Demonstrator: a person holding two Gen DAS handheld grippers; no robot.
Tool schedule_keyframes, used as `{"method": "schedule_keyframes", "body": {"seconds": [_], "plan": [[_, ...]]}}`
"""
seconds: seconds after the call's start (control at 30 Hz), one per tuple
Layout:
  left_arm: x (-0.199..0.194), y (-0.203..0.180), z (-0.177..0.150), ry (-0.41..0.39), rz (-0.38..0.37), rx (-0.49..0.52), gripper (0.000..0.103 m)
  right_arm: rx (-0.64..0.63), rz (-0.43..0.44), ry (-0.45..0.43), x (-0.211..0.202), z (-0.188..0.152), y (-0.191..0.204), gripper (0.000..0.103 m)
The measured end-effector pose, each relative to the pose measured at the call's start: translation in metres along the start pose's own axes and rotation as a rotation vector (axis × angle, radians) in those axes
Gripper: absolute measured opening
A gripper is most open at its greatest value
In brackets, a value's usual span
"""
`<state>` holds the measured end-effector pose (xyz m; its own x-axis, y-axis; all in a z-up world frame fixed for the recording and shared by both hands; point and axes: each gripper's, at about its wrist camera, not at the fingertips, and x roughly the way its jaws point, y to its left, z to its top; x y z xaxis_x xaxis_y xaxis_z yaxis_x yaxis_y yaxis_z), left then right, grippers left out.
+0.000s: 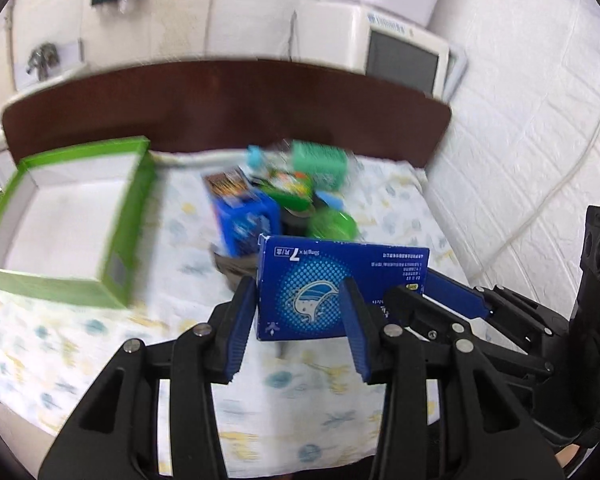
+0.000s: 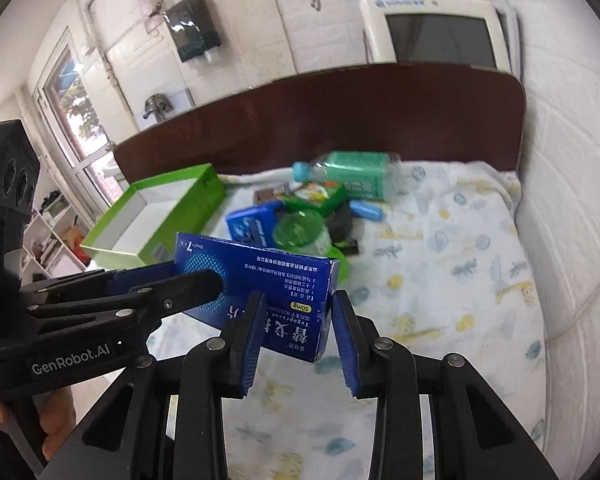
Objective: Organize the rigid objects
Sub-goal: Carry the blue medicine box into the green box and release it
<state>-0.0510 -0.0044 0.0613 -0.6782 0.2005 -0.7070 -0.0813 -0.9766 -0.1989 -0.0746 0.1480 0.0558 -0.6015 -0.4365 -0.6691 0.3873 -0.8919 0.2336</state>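
Biggest worry here is the blue medicine box (image 1: 320, 292) slipping or twisting mid-air. Both grippers are on it at once above the bed, so if one lets go while the other isn't properly seated, the flat carton could pivot and drop onto the patterned sheet (image 2: 440, 280). Squeezing too hard is the other risk, since thin cardboard like that would likely cave in.

From what I can see, the left gripper (image 1: 298, 312) has its fingers on either side of the box's left part. In its own view they sit right against the faces, and the right camera shows one finger laid across the front of the box, so I'd call it clamped. The right gripper (image 2: 296, 332) has its blue pads bracketing the right end, but there looks to be a sliver of gap at the right pad, so I can't tell if it's actually gripping.

The box itself is a flat blue carton with a dotted circle graphic and white print, looking upside down from the left camera. It's held up near us, in front of the heap of bottles and packets (image 1: 292, 196) further back. The open green tray (image 1: 60, 216) sits to the far left, and I'd guess that's where it's headed.
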Motion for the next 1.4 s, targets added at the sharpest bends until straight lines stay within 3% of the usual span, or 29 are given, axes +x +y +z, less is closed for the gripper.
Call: {"method": "schedule_keyframes", "body": {"seconds": [0.2,0.43,0.7,1.1,1.4], "plan": [[-0.048,0.07,0.012,-0.096,0.109,-0.012,0.042,-0.07,0.116,-0.052,0.012,0.021,0.075,0.036],[-0.073,0.151,0.024,-0.148,0.254,-0.04,0.044,-0.132,0.256,-0.003,0.063,0.048,0.16,0.036],[-0.068,0.238,0.03,-0.135,0.27,-0.1,0.044,-0.167,0.289,0.065,0.13,0.068,0.233,0.036],[-0.017,0.319,0.024,-0.019,0.238,-0.207,0.044,-0.187,0.261,0.208,0.22,0.071,0.276,0.036],[0.0,0.337,0.017,0.056,0.269,-0.258,0.048,-0.18,0.277,0.312,0.258,0.058,0.278,0.036]]}}
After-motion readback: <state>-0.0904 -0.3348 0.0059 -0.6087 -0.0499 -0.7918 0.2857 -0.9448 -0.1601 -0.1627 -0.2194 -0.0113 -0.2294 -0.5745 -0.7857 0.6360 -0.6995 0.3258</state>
